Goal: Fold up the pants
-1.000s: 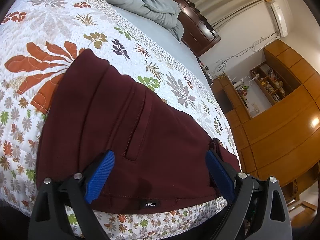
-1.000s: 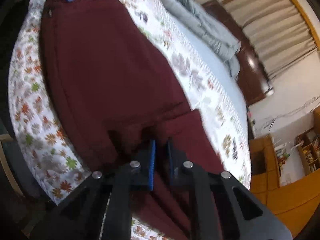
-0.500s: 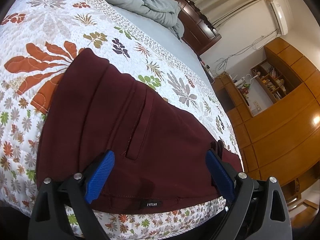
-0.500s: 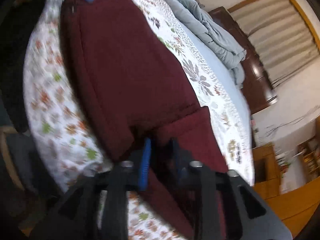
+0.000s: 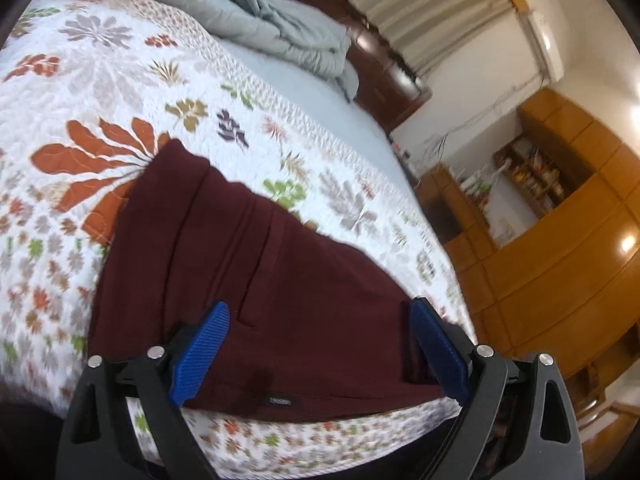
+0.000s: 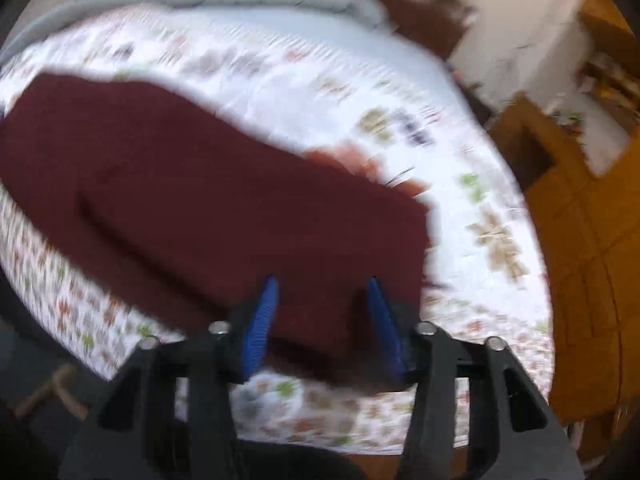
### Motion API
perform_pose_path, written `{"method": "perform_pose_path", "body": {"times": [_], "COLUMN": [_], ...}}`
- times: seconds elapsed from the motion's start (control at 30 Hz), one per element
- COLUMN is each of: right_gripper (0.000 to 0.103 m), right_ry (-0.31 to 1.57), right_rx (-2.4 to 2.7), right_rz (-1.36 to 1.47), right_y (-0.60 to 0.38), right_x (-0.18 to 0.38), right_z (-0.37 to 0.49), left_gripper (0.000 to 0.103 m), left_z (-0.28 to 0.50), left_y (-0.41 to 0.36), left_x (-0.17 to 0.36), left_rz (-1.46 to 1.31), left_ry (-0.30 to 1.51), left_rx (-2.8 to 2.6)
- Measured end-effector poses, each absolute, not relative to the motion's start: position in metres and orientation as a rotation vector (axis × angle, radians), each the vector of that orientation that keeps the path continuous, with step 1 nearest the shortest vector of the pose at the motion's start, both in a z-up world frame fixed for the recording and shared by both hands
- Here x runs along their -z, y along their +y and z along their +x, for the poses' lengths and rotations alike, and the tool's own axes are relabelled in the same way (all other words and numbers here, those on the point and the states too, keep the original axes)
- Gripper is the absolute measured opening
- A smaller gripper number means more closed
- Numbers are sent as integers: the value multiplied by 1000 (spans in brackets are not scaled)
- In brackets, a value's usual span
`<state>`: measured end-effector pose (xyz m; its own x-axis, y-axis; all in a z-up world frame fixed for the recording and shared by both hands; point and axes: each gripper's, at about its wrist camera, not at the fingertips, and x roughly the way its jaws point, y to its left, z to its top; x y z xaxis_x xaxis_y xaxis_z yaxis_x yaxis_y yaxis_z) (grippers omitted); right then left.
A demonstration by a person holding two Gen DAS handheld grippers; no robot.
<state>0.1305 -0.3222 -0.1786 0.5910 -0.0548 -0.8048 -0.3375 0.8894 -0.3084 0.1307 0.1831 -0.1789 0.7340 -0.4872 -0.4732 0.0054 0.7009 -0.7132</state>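
Observation:
Dark maroon pants (image 5: 256, 280) lie flat on a floral quilt, with the waistband and its small label toward the bed's near edge. My left gripper (image 5: 318, 314) is open and empty, its blue pads wide apart above the waistband. In the blurred right wrist view the pants (image 6: 192, 200) stretch to the left, with a folded end near me. My right gripper (image 6: 322, 280) is open, its jaws standing over that folded end and holding nothing.
The floral quilt (image 5: 100, 92) covers the bed. A bunched grey-blue blanket (image 5: 256, 12) lies at the far side by a dark headboard. Wooden cabinets and shelves (image 5: 560, 248) stand to the right. The bed's near edge (image 6: 340, 420) is just below my grippers.
My right gripper has let go of the pants leg and opened, and its view has swung sharply. My left gripper stayed open and shifted a little.

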Motion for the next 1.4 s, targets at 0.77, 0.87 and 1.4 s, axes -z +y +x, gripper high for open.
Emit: {"method": "perform_pose_path", "body": {"times": [0.77, 0.87, 1.4], "right_gripper": [57, 75, 90], "right_ry": [1100, 1169, 1435], "right_rx": [-677, -876, -1360], "right_rz": [-324, -240, -692], "right_y": [-157, -117, 157], "right_x": [120, 99, 138], "right_z": [230, 245, 286], "left_gripper": [93, 93, 91], "left_z": [76, 81, 105], "left_y": [240, 239, 231], "left_x": [255, 266, 277], "left_rz": [-1411, -1443, -1368], "left_ry": [689, 714, 707], "left_rx": [17, -16, -85]}}
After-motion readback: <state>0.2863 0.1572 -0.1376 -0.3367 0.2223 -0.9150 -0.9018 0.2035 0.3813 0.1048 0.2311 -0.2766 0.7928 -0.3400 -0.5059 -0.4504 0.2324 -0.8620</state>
